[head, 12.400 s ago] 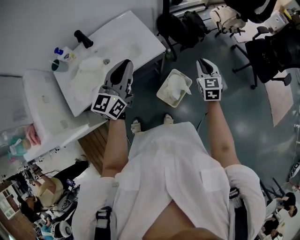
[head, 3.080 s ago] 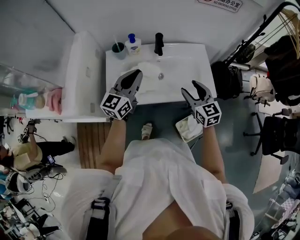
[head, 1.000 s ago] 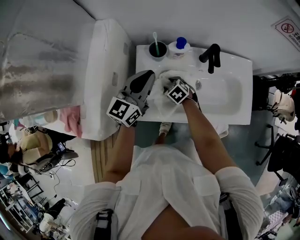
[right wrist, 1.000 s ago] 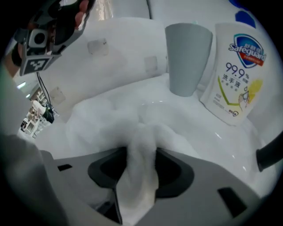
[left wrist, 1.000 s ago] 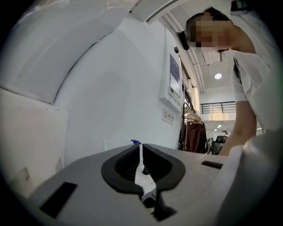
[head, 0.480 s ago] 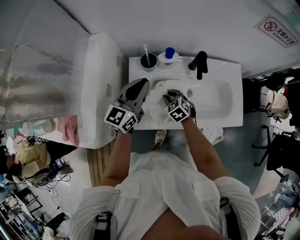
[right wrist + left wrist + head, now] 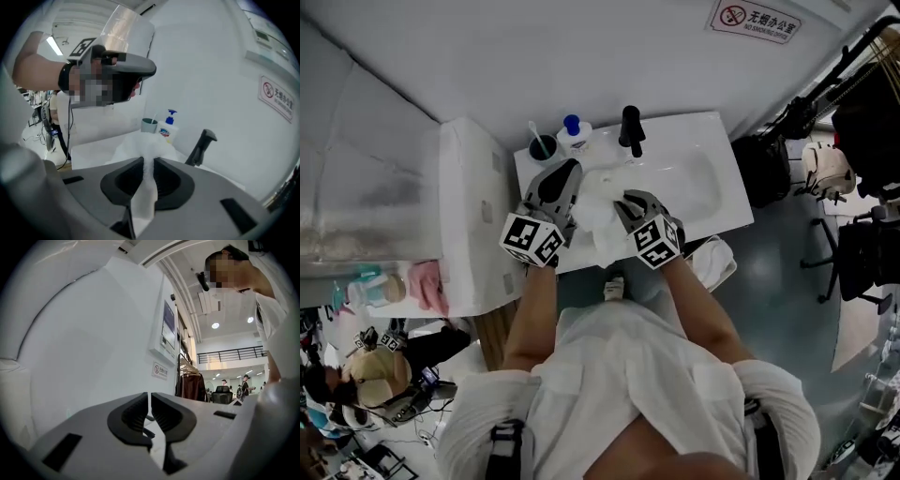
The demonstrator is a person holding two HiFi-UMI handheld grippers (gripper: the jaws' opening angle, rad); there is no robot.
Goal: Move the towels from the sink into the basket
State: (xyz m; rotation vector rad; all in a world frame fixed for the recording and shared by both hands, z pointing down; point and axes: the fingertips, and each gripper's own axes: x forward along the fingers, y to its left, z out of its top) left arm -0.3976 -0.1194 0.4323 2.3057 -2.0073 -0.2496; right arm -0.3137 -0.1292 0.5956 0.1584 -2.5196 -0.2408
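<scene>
Your right gripper fingers just closed, pinching the towel over the left end of the sink. Left gripper fingers are pressed together, empty.

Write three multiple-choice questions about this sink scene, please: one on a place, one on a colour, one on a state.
1. In the head view, where does the soap bottle stand?
A. between the cup and the faucet
B. right of the faucet
C. left of the cup

2. What colour is the faucet?
A. red
B. black
C. white

3. In what state is the right gripper?
A. open and empty
B. shut on the cup
C. shut on a towel

Key:
1 A: the bottle stands at the back edge of the sink, with the cup on one side and the faucet on the other.
2 B: it shows black against the white sink.
3 C: its jaws have just been closing, and the white towel is pinched between them.
</scene>
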